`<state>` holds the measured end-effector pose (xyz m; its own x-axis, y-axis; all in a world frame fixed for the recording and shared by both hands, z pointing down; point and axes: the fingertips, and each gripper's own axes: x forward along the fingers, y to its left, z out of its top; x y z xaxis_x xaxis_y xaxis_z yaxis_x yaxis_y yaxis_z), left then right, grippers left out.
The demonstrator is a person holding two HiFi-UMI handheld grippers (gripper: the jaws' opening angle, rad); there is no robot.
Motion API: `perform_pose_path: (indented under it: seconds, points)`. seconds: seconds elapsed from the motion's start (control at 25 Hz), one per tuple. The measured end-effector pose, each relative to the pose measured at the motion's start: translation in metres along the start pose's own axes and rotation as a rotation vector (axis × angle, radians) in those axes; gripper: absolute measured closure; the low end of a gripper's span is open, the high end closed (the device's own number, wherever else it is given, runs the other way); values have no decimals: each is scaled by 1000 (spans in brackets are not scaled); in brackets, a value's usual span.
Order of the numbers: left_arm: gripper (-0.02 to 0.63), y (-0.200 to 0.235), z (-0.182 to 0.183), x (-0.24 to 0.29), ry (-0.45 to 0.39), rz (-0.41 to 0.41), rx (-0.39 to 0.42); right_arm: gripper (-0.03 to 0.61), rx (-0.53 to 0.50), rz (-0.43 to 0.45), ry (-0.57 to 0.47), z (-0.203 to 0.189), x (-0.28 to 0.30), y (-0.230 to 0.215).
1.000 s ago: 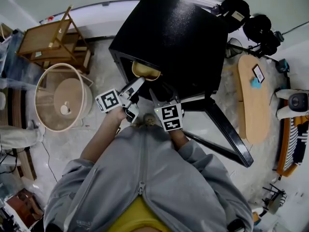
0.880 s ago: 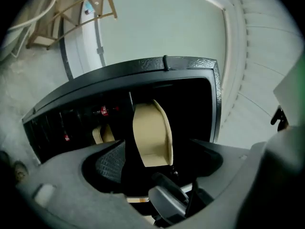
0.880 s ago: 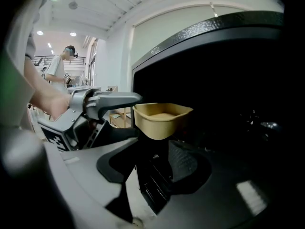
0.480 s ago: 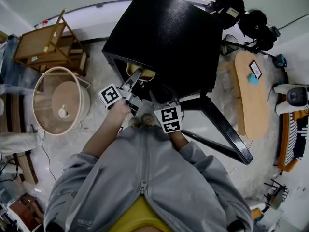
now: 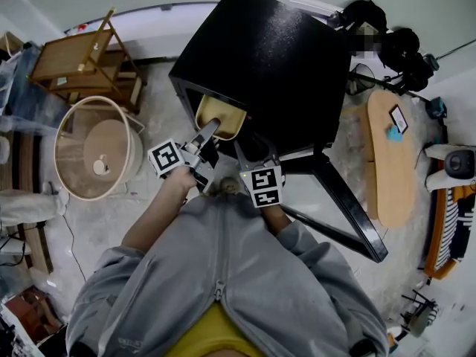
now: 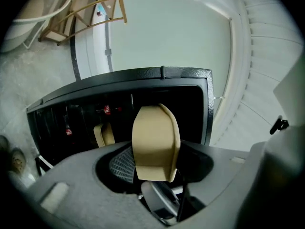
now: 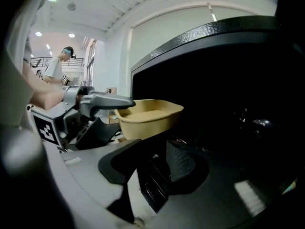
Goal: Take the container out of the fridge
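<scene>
A tan plastic container (image 5: 221,117) sticks out of the front of the black fridge (image 5: 275,58). My left gripper (image 5: 208,134) holds its near rim, and the jaws are still closing. In the left gripper view the container (image 6: 155,142) stands edge-on between the jaws, in front of the dark fridge opening (image 6: 86,123). The right gripper view shows the left gripper's upper finger (image 7: 112,100) lying over the rim of the container (image 7: 147,116). My right gripper (image 5: 255,153) hovers beside it at the fridge front. Its jaws are narrowing around empty air (image 7: 150,159).
The fridge door (image 5: 342,192) hangs open to the right. A second tan container (image 6: 104,134) and red-labelled items (image 6: 107,109) stay inside. A round wicker basket (image 5: 97,147) and a wooden rack (image 5: 82,58) stand left, an oval wooden table (image 5: 390,147) right. A person (image 7: 59,66) stands far off.
The left gripper reached into the fridge, its jaws narrowed on the container's rim, and it drew back, so more of the container shows outside. The right gripper barely moved.
</scene>
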<state>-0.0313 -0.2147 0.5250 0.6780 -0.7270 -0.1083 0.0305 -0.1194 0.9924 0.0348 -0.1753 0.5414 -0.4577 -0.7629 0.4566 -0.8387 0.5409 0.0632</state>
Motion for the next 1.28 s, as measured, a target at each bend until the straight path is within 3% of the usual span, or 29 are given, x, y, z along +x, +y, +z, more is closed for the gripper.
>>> perform_pose_path:
  seconds: [0.32,0.52,0.6,0.76,1.04,1.16,1.28]
  points:
    - [397,-10,-10,-72,27,24,50,431,-5,52,-6,0,6,15]
    - [397,-11,-1,-128,-39,67,86,436,-35,129,-22,10,18,45]
    - [397,-9,8,-151,-80,120,152,445,-55,166,-42,18,24,62]
    - [398,-6,34,-197,-139,339,467,505,-101,225,-109,40,27,92]
    - [397,-71,87,-229,-324,648,1063,571,-116,250,-242,98,19,117]
    - [397,-104,97,-223,-382,714,1243,578,-113,240,-296,120,9,116]
    - [397,-129,100,-213,-412,750,1354,578,-109,217,-341,139,-2,112]
